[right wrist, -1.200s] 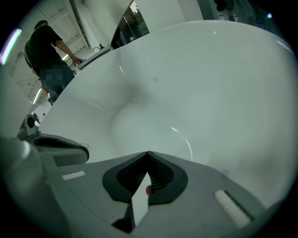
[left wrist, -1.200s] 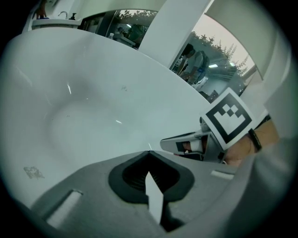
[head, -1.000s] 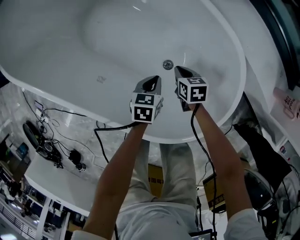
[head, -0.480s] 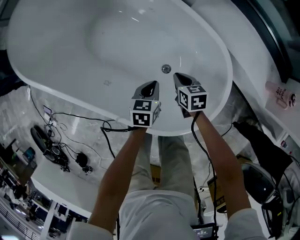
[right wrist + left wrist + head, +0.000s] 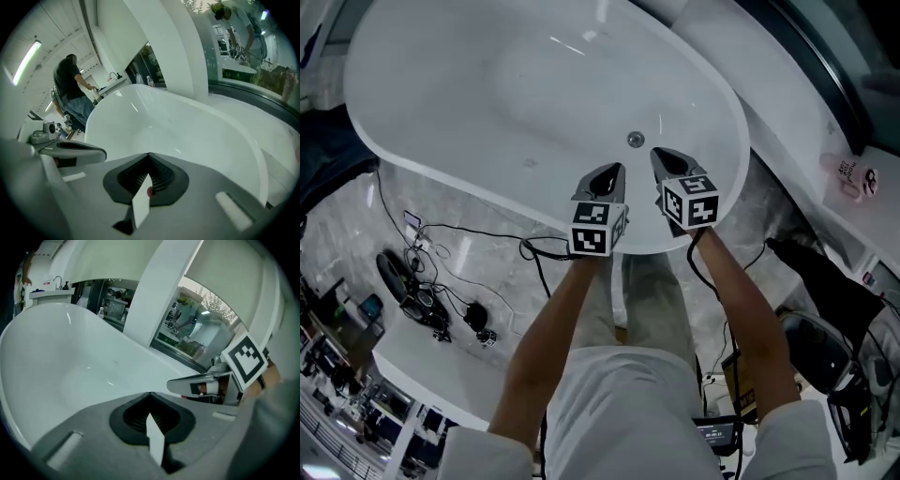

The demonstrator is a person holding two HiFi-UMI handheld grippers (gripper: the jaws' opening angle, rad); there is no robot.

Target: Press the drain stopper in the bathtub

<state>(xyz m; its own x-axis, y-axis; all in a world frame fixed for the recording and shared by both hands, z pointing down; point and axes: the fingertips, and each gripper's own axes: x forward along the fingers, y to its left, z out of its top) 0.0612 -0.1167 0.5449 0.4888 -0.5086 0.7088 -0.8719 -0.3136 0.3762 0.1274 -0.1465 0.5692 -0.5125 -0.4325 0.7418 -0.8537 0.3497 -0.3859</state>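
Note:
The head view looks down on a white oval bathtub [image 5: 487, 178]. Its small round chrome drain stopper [image 5: 635, 139] sits in the basin near the near rim. My left gripper [image 5: 607, 172] hovers just short of the stopper and slightly to its left, jaws closed with nothing in them. My right gripper [image 5: 662, 155] is shut too, a little right of the stopper and not touching it. The left gripper view shows the tub's wall [image 5: 56, 366] and the right gripper [image 5: 190, 384] alongside. Neither gripper view shows the stopper.
Cables and dark gear [image 5: 417, 291] lie on the marble floor left of the tub. A pink bottle [image 5: 847, 174] lies on the ledge at right, with a dark bag [image 5: 816, 281] below it. A person in a dark shirt [image 5: 70, 89] stands beyond the tub's far end.
The head camera has pulled back, so the tub looks smaller and more floor shows. Both grippers keep about the same place beside the stopper and stay shut.

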